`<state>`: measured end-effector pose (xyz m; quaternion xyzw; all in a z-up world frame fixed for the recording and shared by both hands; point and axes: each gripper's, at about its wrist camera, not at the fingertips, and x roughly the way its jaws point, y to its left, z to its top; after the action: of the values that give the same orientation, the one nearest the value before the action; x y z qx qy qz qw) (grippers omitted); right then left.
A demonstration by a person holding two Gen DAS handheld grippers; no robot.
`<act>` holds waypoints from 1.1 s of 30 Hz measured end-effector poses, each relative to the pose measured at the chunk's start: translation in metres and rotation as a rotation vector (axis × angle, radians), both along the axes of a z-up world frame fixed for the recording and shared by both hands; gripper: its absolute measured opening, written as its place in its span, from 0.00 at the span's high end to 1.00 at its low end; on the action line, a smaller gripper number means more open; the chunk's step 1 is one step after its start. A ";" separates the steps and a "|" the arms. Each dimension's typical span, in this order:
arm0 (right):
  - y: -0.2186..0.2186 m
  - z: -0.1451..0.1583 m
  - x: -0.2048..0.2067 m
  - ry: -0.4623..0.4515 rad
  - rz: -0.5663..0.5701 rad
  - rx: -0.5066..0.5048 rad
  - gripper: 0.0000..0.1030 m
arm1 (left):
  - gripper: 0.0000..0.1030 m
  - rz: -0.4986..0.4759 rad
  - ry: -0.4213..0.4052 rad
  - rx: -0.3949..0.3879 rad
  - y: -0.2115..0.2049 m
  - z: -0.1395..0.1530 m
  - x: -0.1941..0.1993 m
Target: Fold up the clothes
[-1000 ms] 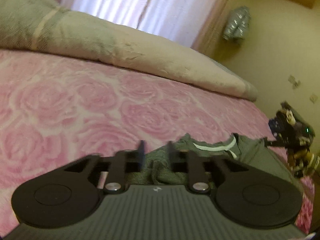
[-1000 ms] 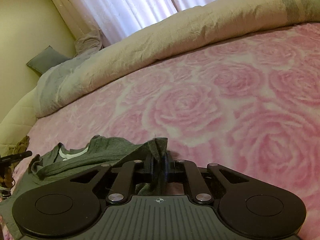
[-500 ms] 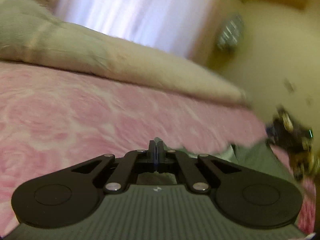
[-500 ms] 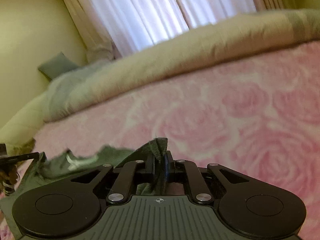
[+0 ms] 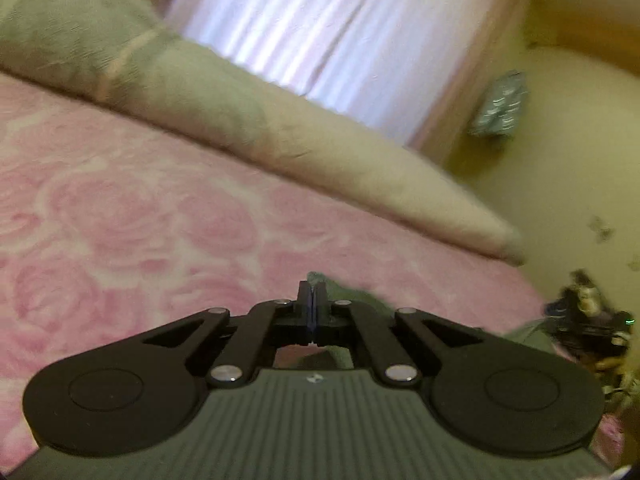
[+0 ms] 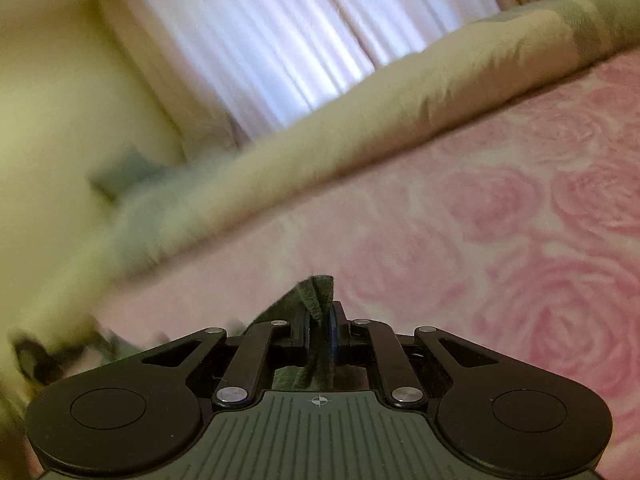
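Note:
A dark green garment [image 5: 347,293] lies on the pink rose bedspread [image 5: 120,216]. My left gripper [image 5: 311,300] is shut on its edge, and a small tip of cloth pokes out above the closed fingertips. More of the garment [image 5: 528,330] shows at the right, near the other gripper [image 5: 588,320]. In the right wrist view my right gripper [image 6: 322,316] is shut on a bunched fold of the green garment [image 6: 320,290] that sticks up between its pads. The cloth trails off to the lower left, blurred.
A rolled beige and grey-green duvet [image 5: 280,136] runs along the far side of the bed, also seen as the duvet [image 6: 400,112]. Behind it hang pale curtains [image 5: 340,32] and a yellow wall with a grey bag [image 5: 500,104].
The left jaws, open around the cloth a second ago, have closed on it. Both views have rolled and tilted upward and are blurred. The right gripper keeps its hold.

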<state>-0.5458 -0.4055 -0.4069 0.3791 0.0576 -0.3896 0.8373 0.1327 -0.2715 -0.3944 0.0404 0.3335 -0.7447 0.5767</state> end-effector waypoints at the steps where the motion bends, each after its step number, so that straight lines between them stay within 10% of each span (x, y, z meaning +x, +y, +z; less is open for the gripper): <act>1: -0.005 -0.002 0.000 0.024 -0.020 0.043 0.93 | 1.00 0.018 -0.031 0.051 -0.005 -0.006 -0.002; 4: -0.020 -0.019 0.008 0.158 -0.041 0.197 0.93 | 1.00 0.040 -0.089 0.122 -0.012 -0.016 -0.007; 10: -0.015 -0.015 0.011 0.173 -0.040 0.143 0.92 | 0.98 0.032 -0.065 0.100 -0.012 -0.010 -0.008; 14: -0.017 -0.016 0.018 0.165 -0.047 0.147 0.92 | 0.69 0.011 0.025 0.128 -0.018 -0.012 -0.009; 19: -0.021 -0.018 0.021 0.157 -0.059 0.150 0.92 | 0.74 -0.069 -0.055 0.185 -0.036 -0.019 -0.035; 21: -0.021 -0.018 0.021 0.157 -0.061 0.142 0.92 | 0.99 -0.085 -0.076 0.181 -0.040 -0.019 -0.042; 33: -0.022 -0.001 0.049 0.253 -0.023 -0.011 0.92 | 0.99 0.043 -0.127 0.006 0.001 0.003 -0.025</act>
<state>-0.4970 -0.4270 -0.4077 0.3227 0.1563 -0.4444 0.8209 0.1073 -0.2704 -0.3913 0.0820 0.2994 -0.7270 0.6124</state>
